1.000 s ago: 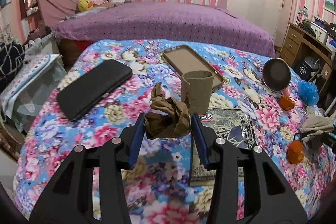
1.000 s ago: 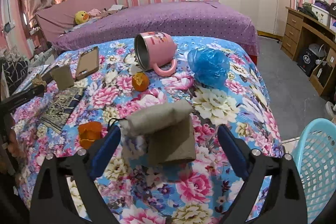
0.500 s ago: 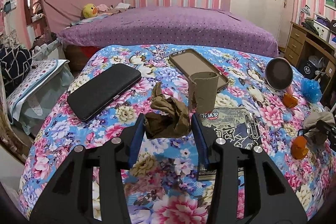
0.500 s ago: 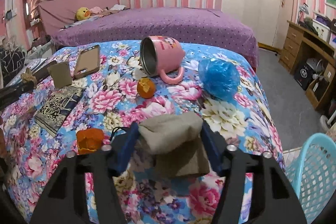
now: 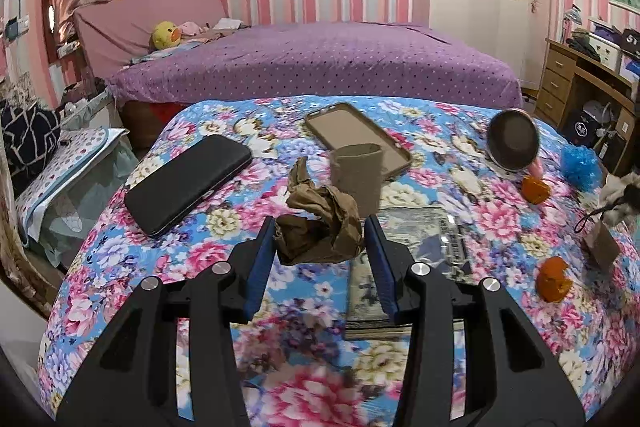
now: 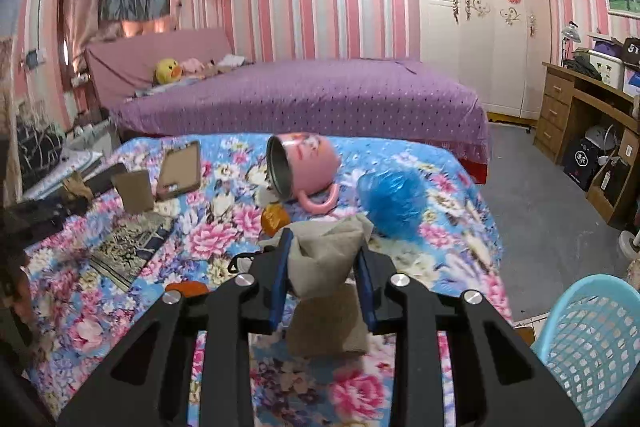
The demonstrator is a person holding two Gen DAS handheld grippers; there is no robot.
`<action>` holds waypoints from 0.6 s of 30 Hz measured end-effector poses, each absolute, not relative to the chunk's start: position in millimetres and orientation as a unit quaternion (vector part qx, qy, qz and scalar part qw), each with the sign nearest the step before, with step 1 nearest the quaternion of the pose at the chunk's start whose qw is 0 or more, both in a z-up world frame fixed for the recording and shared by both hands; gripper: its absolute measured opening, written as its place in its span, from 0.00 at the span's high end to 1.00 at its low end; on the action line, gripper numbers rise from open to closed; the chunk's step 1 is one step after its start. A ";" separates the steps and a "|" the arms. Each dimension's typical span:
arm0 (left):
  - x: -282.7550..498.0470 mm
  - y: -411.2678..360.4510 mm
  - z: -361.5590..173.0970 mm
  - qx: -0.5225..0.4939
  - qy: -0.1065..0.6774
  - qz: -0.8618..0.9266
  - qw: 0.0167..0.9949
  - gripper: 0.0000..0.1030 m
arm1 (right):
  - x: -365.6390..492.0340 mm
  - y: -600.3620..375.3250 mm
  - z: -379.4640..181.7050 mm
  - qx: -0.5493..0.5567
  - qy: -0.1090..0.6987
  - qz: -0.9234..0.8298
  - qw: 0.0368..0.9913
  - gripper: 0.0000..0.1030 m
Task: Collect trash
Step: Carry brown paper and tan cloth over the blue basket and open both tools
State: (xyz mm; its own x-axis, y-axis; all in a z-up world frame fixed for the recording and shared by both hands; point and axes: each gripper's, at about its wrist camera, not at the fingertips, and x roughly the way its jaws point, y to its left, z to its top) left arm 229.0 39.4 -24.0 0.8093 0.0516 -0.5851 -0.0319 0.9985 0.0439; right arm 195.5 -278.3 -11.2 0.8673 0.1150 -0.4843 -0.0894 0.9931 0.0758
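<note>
Change since earlier frame: right gripper (image 6: 323,269) jaws just closing, from wide apart to clamped on grey paper bag (image 6: 328,255); bag lifted, lower half hanging clear of floral cloth (image 6: 120,307).
Left gripper (image 5: 320,247): jaws part-closed, pressing both sides of crumpled brown paper (image 5: 320,227); wad held above floral cloth.
Right gripper: blue pads squeezing top fold of grey paper bag; body of bag dangling below jaws.
Nearest on floral cloth: patterned flat packet (image 5: 400,267) just under and right of left gripper; two orange peel pieces (image 5: 554,279) further right on floral cloth.
Mid floral cloth: brown paper cup (image 5: 358,175) upright, just beyond brown paper; black phone (image 5: 188,183) flat toward left edge.
Far floral cloth: tan phone case (image 5: 356,135) behind cup, touching or just beside it, cannot tell; pink mug (image 6: 308,167) on its side; blue plastic bag (image 6: 390,203) right of mug.
Off floral cloth: light blue basket (image 6: 592,343) on floor by right edge.
Beyond floral cloth: purple bed (image 6: 300,95); yellow duck toy (image 6: 167,70) at its head.
</note>
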 end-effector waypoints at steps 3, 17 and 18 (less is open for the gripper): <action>225.2 26.0 -20.7 0.009 0.309 0.009 0.951 0.58 | 188.1 -296.9 -9.9 0.030 0.253 0.044 0.966 0.71; 204.2 -120.0 -2.7 0.032 0.292 -0.075 0.953 0.58 | 133.6 -424.8 5.8 0.067 0.229 -0.038 0.970 0.71; 202.6 -132.4 -3.2 0.036 0.291 -0.083 0.952 0.58 | 129.5 -432.9 6.0 0.069 0.227 -0.044 0.970 0.71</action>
State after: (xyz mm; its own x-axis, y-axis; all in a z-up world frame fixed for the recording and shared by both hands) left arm 202.6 -132.4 -3.2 0.8162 -0.1377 -0.5611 0.1792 0.9836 0.0193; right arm 129.5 -432.9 6.0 0.8926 -0.0551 -0.4476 0.1176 0.9866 0.1130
